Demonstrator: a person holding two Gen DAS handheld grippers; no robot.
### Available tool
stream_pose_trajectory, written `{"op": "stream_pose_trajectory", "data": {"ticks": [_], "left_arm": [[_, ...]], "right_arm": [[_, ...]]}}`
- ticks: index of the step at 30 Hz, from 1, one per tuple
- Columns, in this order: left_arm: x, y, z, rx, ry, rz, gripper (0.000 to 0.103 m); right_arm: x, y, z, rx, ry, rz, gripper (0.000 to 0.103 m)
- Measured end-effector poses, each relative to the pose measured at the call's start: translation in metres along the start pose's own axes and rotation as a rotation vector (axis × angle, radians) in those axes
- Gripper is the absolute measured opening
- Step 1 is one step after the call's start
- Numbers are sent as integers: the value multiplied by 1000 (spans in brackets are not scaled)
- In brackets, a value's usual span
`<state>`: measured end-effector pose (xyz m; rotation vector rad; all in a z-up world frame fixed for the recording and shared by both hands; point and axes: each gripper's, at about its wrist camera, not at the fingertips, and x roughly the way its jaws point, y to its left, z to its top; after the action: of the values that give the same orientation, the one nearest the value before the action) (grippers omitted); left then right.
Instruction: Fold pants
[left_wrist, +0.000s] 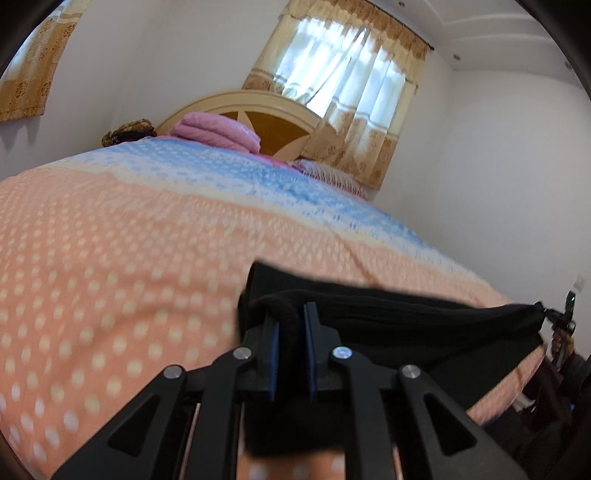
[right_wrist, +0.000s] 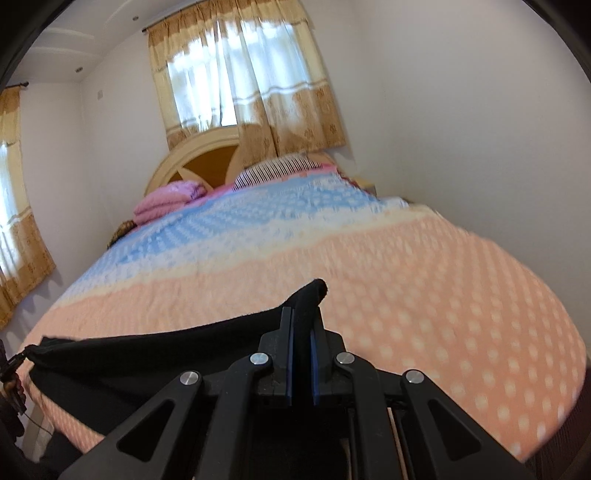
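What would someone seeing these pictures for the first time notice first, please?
The black pants stand out, stretched between the two grippers over the near end of the bed: the left hand-held gripper pinches one end, the right hand-held gripper the other. Beneath lies the peach-and-blue dotted bedspread, with a folded pink blanket by the headboard and a bright curtained window behind.

Black pants (left_wrist: 424, 325) of a soft, knit-looking fabric hang stretched in a wide band over the near end of a bed, above its peach dotted cover. The upper edge runs almost straight from side to side, pulled taut. One end bunches into a thick rolled fold; the other (right_wrist: 312, 295) rises to a small peak. The lower part drops out of view.
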<state>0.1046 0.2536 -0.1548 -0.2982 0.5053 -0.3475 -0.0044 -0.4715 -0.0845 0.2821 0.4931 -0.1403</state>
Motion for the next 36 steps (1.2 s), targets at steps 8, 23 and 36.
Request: {"op": "stream_pose_trajectory", "data": {"ticks": [8,23,36], "left_arm": [[-12,17,-17,-23,21,67,54],[-44,3,-4,13,-13,96,69],[19,-23,6,-1,133,16,24]], "right_arm": [[-9,-16,-28,-1,77,-53,37],[-53,107,-14,-218,-5,-42,49],[51,365,-130,-850,236,279,49]]}}
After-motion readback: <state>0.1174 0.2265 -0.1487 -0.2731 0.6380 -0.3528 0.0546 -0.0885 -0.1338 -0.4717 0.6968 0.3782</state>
